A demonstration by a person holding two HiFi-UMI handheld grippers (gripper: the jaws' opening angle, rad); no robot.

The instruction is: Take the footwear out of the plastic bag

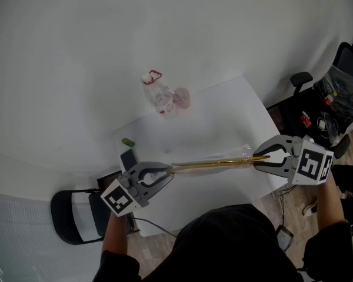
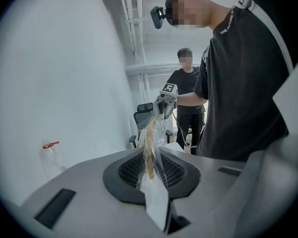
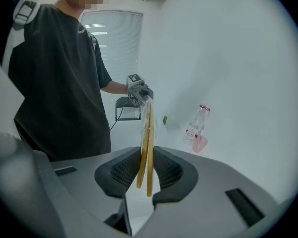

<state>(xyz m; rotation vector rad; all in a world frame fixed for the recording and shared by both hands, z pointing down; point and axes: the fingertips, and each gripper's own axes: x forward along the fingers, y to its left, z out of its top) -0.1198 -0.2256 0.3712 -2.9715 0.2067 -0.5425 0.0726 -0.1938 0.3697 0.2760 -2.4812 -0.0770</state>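
The person is holding the footwear [image 1: 217, 164], a thin tan pair lying flat together, in the air above the white counter [image 1: 223, 113], stretched between the two grippers. The left gripper [image 1: 163, 175] is clamping the near end of the clear plastic bag [image 2: 155, 198], its pads pressing together on the film with the tip of the footwear just inside. The right gripper [image 1: 260, 160] is gripping the opposite end, where the two tan strips are sticking out bare between its pads. That suggests the bag's mouth is facing this side.

The long axis is running roughly level from one gripper straight to the other, so each gripper is looking along it at its partner. The coming pull probably depends on that line: the right gripper drawing the footwear away along its length while the left is anchoring the bag. Any sideways drift would likely wrinkle the film and snag the soles.
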